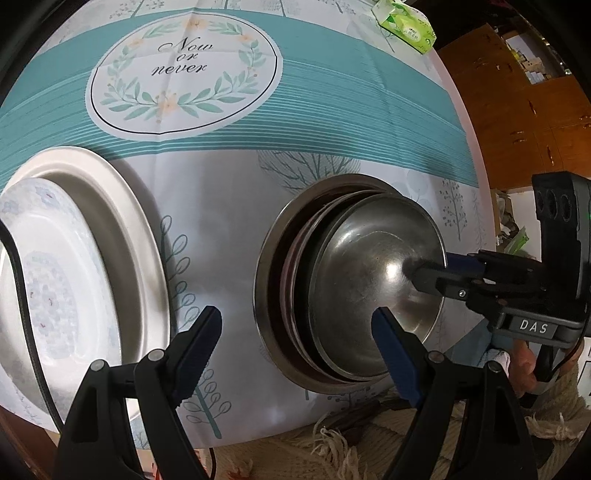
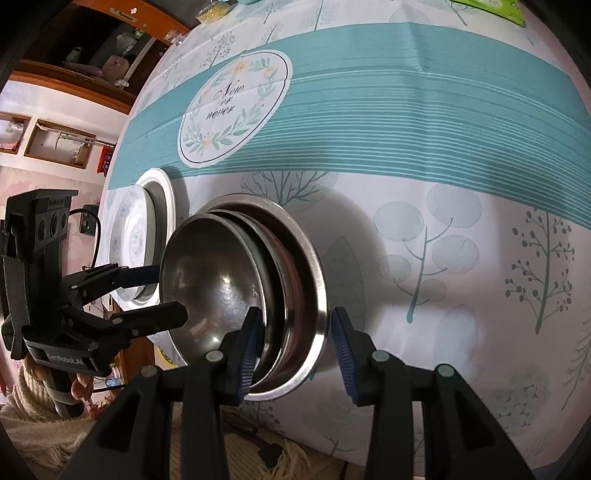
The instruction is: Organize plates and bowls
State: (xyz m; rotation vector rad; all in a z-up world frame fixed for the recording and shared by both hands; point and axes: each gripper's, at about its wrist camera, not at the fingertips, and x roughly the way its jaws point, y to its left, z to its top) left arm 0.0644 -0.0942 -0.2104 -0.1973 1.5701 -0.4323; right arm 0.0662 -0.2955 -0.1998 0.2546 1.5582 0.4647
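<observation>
Lower bowls in the steel stack (image 1: 284,258) show rims only; their insides are covered by the top steel bowl (image 1: 373,280); count uncertain; white plate (image 1: 122,206) partly covered by the patterned plate (image 1: 51,288), which runs off the left wrist view's left edge; green packet (image 1: 404,24) cut by the top edge, print too small to read; shelf contents (image 2: 110,59) blurred in the right wrist view; hand (image 1: 524,369) mostly hidden behind gripper body.
</observation>
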